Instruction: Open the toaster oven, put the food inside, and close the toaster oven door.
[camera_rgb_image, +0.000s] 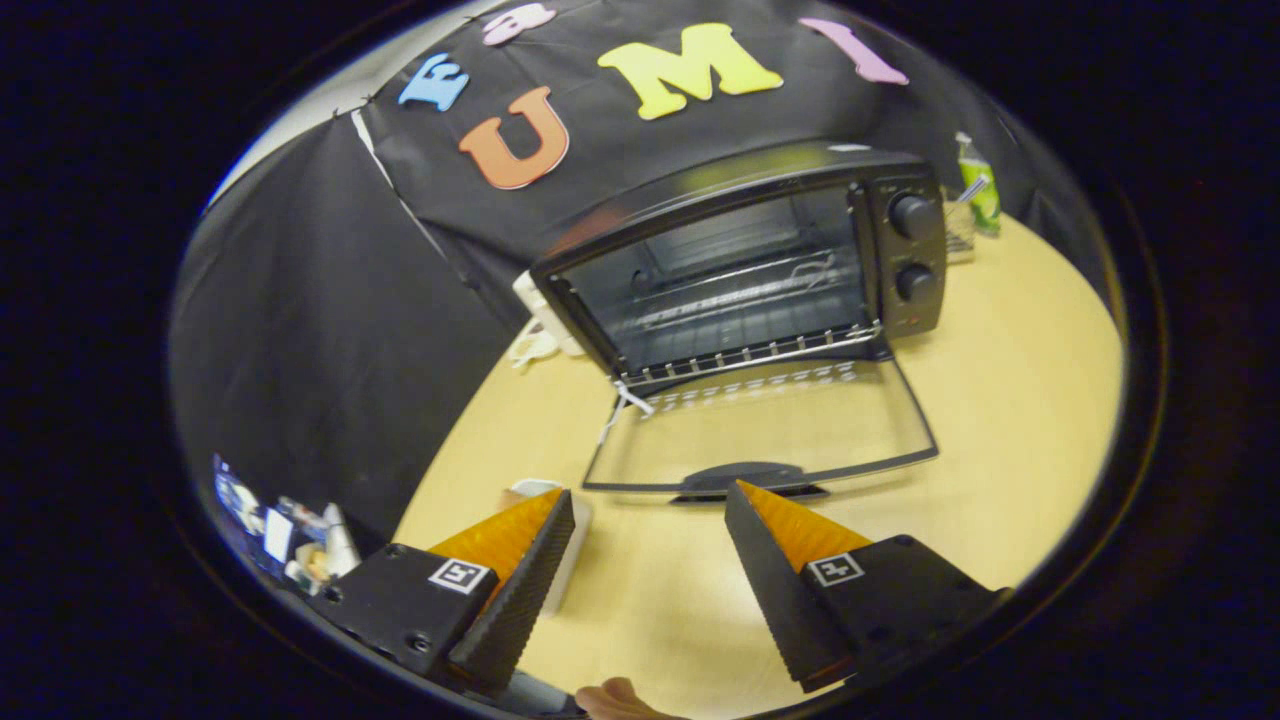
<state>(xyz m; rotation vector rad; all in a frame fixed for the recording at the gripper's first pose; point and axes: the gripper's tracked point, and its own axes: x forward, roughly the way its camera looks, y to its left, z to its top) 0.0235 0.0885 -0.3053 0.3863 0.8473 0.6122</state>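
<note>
White plate (572, 540) beside left finger (520, 575) largely hidden behind it; contents cannot be told. Hand (615, 700) below gripper (650, 500) cut off at edge, fingers spread apart, nothing held. Green packet (980, 185) beyond toaster oven (740, 265) too small to identify. White object (535, 320) behind oven partly concealed.

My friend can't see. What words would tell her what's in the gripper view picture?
A black toaster oven sits on a round pale wooden table, its glass door folded down flat and its wire rack bare. The open gripper hangs just short of the door's handle, holding nothing.
</note>
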